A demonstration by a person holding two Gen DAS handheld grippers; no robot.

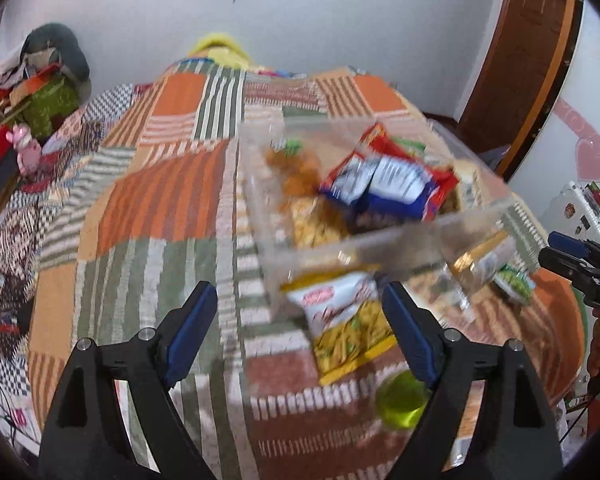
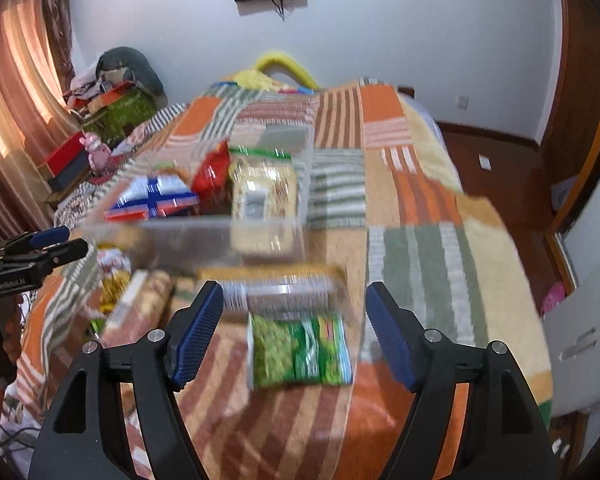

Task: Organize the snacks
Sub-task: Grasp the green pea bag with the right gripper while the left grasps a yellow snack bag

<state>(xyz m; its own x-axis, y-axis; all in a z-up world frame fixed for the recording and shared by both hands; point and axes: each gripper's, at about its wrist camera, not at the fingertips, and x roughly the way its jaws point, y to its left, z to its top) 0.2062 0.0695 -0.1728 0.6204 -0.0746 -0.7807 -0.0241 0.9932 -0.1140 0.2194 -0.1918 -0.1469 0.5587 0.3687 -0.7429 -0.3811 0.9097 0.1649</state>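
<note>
A clear plastic bin (image 1: 400, 236) sits on the patchwork bed cover and holds a red and blue packet (image 1: 384, 184) and other snacks; it also shows in the right wrist view (image 2: 188, 236). My left gripper (image 1: 300, 332) is open and empty, above a white and yellow snack packet (image 1: 344, 324) lying in front of the bin. My right gripper (image 2: 294, 332) is open and empty, above a green pea packet (image 2: 300, 350). A clear packet with a gold edge (image 2: 276, 284) lies just beyond the pea packet. Both views are blurred.
A green round object (image 1: 400, 400) lies near my left gripper's right finger. More snack packets (image 2: 136, 300) lie left of the pea packet. Boxes and a pink toy (image 2: 96, 152) stand at the bed's left. A wooden door (image 1: 520, 60) is at the right.
</note>
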